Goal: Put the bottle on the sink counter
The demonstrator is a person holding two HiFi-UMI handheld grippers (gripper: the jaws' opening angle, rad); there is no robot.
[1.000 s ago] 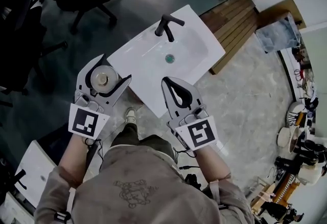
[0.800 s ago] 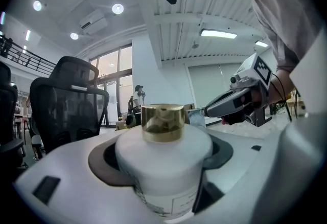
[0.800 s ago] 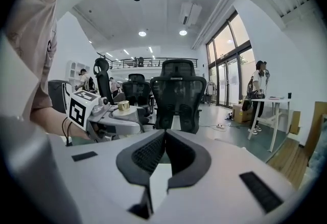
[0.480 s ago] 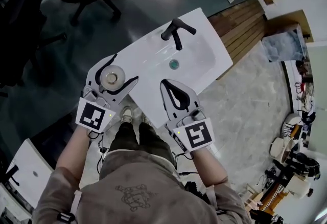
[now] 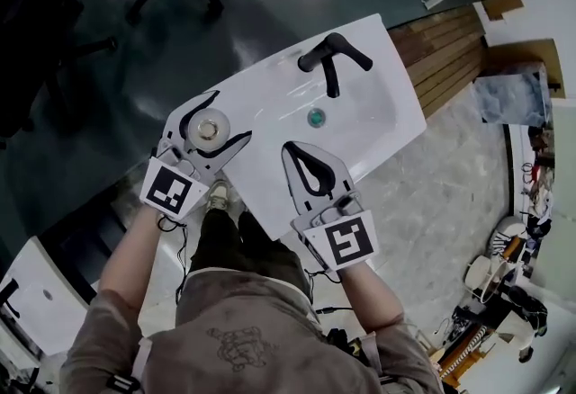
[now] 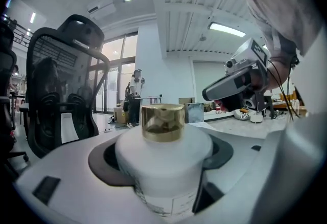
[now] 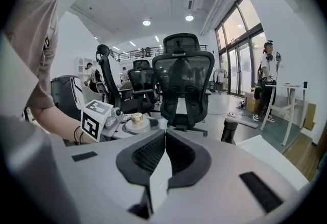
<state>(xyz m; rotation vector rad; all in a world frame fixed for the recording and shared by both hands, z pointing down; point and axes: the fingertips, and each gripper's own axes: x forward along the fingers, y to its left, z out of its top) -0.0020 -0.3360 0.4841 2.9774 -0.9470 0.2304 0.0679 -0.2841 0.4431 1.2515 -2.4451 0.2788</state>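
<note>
A white bottle (image 5: 209, 129) with a gold cap (image 6: 162, 121) stands upright between the jaws of my left gripper (image 5: 212, 124), which is shut on it. In the head view it hovers over the left end of the white sink counter (image 5: 261, 100). The left gripper view shows the bottle (image 6: 163, 166) close up, filling the gap between the jaws. My right gripper (image 5: 302, 152) is shut with nothing in it, its tips over the counter's near edge below the basin. The right gripper view shows its jaws (image 7: 164, 136) pressed together, and the left gripper with the bottle (image 7: 136, 118) to its left.
A black faucet (image 5: 331, 57) stands at the counter's far side, with a round drain (image 5: 316, 117) in the basin. Black office chairs (image 7: 184, 82) stand beyond the sink. A wooden pallet (image 5: 445, 55) lies on the floor to the right. A person's legs and shoes (image 5: 219, 195) are below the counter edge.
The sink has drawn closer and both grippers have moved forward. The left gripper with the bottle now hangs over the counter's left end instead of beside it.
</note>
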